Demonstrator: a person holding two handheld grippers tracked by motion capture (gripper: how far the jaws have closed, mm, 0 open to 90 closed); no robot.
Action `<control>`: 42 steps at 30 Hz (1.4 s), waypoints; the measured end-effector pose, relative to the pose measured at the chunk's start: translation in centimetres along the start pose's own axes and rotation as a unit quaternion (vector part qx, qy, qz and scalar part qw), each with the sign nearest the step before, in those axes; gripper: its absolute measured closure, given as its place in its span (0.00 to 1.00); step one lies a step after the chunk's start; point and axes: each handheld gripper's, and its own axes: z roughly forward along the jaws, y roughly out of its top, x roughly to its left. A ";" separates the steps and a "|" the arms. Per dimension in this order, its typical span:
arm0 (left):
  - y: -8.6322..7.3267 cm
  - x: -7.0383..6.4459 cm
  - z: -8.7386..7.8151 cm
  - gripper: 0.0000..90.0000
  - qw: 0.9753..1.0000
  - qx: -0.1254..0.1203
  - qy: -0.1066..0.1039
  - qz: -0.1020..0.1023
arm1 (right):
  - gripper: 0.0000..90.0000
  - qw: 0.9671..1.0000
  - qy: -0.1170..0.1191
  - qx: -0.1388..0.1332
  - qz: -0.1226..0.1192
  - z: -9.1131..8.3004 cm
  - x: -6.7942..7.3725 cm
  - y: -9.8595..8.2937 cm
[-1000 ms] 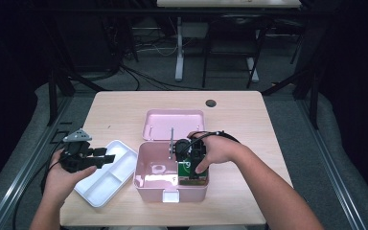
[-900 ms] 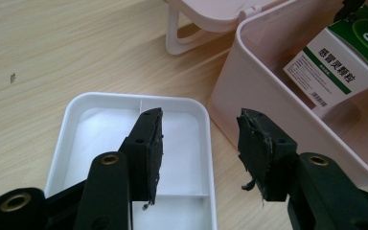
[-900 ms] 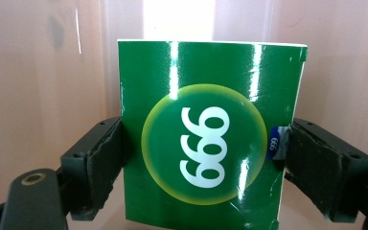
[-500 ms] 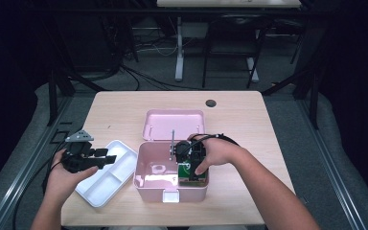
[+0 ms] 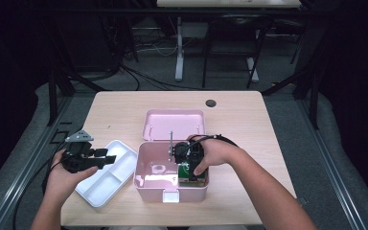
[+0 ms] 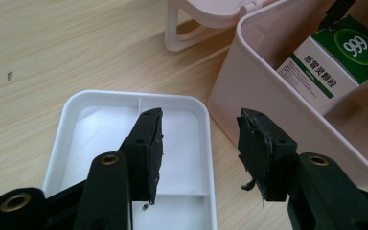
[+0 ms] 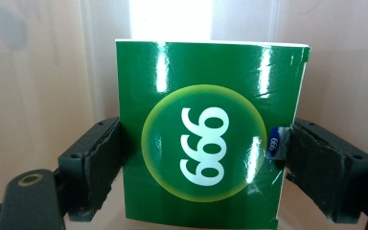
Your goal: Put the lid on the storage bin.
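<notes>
1. Table [image 5: 124, 110]: nothing risky, plenty of bare wood in the upper half of the high view.
2. Pink box [image 5: 146, 184], bottom centre: it's light, so I'd guess a snag on its wall drags it.
3. White tray [image 5: 124, 151], lower left: the left gripper [image 5: 109, 158] hovers over it, jaws apart, empty.
4. Green carton [image 7: 211, 139], inside the box at its right: the right gripper [image 7: 201, 179] has both jaws clamped on its sides. The card's glossy, so it could slip or tilt.

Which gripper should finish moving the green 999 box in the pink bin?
Right. The right gripper already clamps the green box by both sides inside the pink bin. The left gripper hangs open above the white tray, beside the bin.
</notes>
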 end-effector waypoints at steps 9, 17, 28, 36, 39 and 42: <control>0.0 0.0 -0.1 0.57 1.000 0.000 0.000 0.000 | 0.17 1.000 -0.011 -0.002 0.015 -0.7 0.0 -0.2; 0.0 0.0 0.0 0.57 1.000 0.002 0.003 0.000 | 0.24 0.999 -0.018 -0.020 0.038 -2.5 0.7 -0.9; 0.3 0.3 0.0 0.57 1.000 0.016 0.016 0.004 | 0.30 0.995 -0.042 -0.060 0.071 -5.3 1.6 -2.6; 0.6 0.3 0.4 0.58 0.999 0.040 0.024 0.018 | 0.31 0.989 -0.047 -0.097 0.102 -6.4 1.8 -4.9; 0.7 0.2 0.6 0.58 0.998 0.048 0.025 0.021 | 0.33 0.987 -0.050 -0.105 0.112 -6.5 2.0 -5.8; 0.8 0.2 0.7 0.59 0.998 0.060 0.025 0.025 | 0.35 0.984 -0.051 -0.119 0.121 -6.8 2.1 -6.6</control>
